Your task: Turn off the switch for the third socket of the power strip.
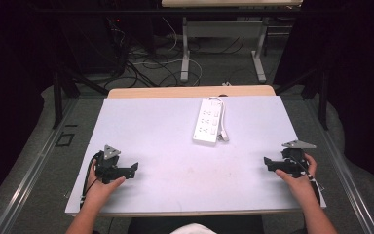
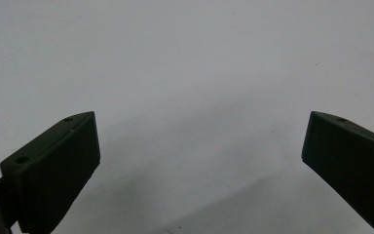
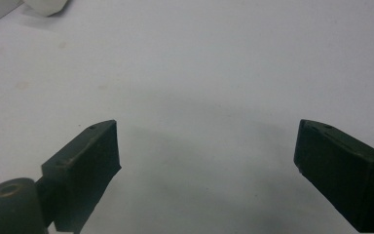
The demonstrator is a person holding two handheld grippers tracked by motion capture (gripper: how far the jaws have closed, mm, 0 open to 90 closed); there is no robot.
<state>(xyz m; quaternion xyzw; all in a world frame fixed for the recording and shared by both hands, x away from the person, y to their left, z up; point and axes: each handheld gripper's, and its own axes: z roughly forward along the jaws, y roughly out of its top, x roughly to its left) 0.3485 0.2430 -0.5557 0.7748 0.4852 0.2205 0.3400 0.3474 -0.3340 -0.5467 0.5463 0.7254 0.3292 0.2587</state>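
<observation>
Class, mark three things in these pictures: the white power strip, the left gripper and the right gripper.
power strip (image 1: pixel 207 122): high view, middle of its socket face.
left gripper (image 1: pixel 135 167): high view, between its jaw tips, jaws apart.
right gripper (image 1: pixel 267 162): high view, between its jaw tips, jaws apart.

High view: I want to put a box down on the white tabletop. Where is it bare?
Bare: the broad middle between the left gripper and right gripper, in front of the power strip, and the far-left stretch of the tabletop beside it. Nowhere is crowded.
</observation>
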